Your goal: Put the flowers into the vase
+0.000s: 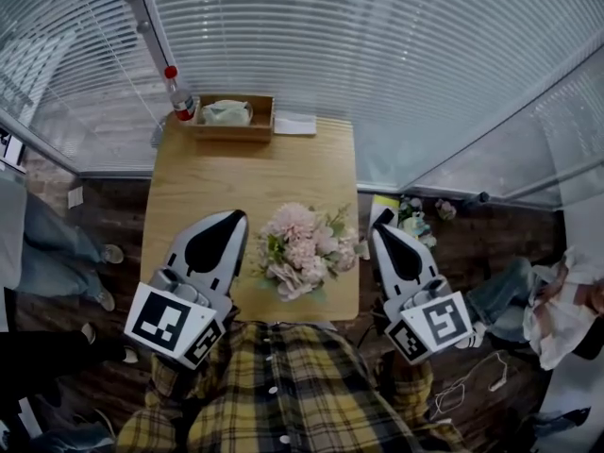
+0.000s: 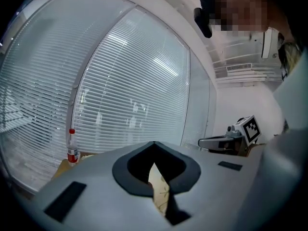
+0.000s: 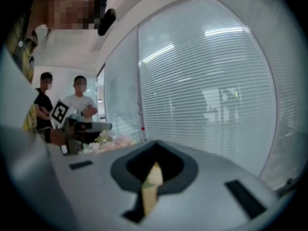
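Flowers (image 1: 304, 250) sit at the table's (image 1: 245, 173) 6 o'clock edge—any vase under them is hidden. Left gripper (image 1: 236, 217) at their 9 o'clock and right gripper (image 1: 382, 223) at 3 are both closed, empty; a careless sideways nudge could push them off that edge.

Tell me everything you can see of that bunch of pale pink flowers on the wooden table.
The bunch of pale pink flowers is a dense, rounded cluster of ruffled blooms with green leaves and sprigs poking out at its edges. It sits at the near edge of the light wooden table. Seen from above, its stems and whatever holds them are hidden. The left gripper and right gripper flank it without touching it.
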Tool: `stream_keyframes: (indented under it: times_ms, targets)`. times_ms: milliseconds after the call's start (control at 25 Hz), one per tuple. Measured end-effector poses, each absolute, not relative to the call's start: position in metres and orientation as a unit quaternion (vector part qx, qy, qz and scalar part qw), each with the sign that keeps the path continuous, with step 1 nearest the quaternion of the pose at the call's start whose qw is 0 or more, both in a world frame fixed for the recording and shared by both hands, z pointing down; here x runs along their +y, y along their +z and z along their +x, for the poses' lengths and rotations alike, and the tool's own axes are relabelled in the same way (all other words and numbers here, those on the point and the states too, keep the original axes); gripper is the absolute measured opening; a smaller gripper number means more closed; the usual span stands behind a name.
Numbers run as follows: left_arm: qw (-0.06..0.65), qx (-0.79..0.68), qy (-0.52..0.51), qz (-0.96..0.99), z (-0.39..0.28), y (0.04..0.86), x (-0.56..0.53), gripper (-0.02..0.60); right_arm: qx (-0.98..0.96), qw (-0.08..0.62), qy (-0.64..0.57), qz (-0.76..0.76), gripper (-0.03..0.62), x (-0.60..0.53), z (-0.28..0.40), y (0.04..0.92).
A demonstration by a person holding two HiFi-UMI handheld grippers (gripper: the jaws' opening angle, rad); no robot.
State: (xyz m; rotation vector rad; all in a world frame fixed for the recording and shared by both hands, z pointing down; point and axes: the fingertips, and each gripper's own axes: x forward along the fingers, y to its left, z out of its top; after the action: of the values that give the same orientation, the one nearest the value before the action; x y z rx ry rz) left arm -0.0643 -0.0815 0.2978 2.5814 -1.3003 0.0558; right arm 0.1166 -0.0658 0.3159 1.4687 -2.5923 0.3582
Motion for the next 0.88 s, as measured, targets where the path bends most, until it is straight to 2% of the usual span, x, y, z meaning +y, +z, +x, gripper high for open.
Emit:
stream_keyframes:
  times_ms: [880]
  targets:
    - [0.131,-0.439,0.028,0.888,-0.055,0.302,-0.086,0.009,-0.872,0.074,0.123,0.469,0.014,-0.073,0.101,0.315]
